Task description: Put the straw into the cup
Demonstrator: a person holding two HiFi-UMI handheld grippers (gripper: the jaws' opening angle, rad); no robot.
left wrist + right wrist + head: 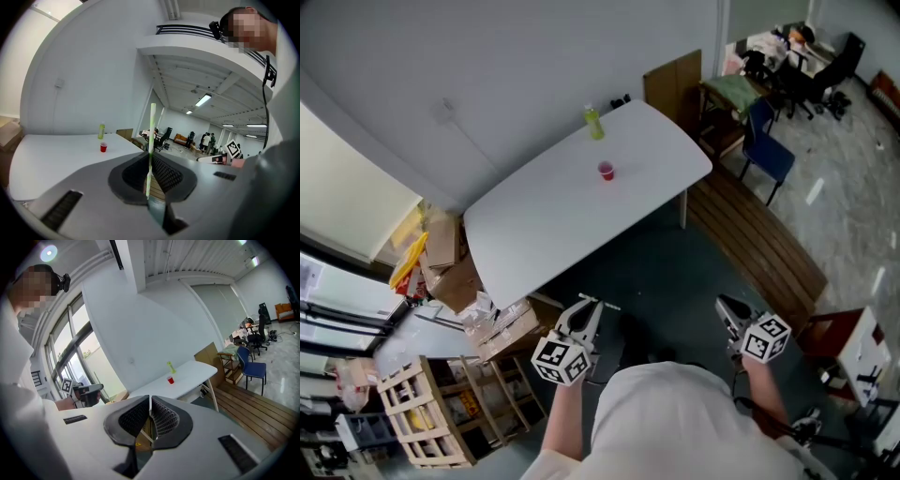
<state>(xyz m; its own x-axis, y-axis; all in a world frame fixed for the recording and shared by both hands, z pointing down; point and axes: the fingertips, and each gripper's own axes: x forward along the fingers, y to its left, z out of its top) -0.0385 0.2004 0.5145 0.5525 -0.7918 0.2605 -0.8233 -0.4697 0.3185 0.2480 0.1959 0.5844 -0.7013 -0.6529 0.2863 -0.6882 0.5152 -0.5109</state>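
Note:
A small red cup [607, 171] stands near the middle of the white table [534, 234], far ahead of both grippers. My left gripper [589, 307] is shut on a thin white-and-green straw [152, 131], which stands upright between its jaws in the left gripper view. The cup [103, 147] shows small and distant to the left of that straw. My right gripper [724, 307] is held off the table's near edge. In the right gripper view its jaws [150, 405] meet with nothing between them, and the cup [171, 379] lies far beyond.
A green bottle [594, 123] stands behind the cup at the table's far edge. Cardboard boxes [450, 272] and a wooden crate [422, 412] crowd the floor at left. A wooden bench [759, 244] and a blue chair [766, 150] stand at right. People are far off in the room.

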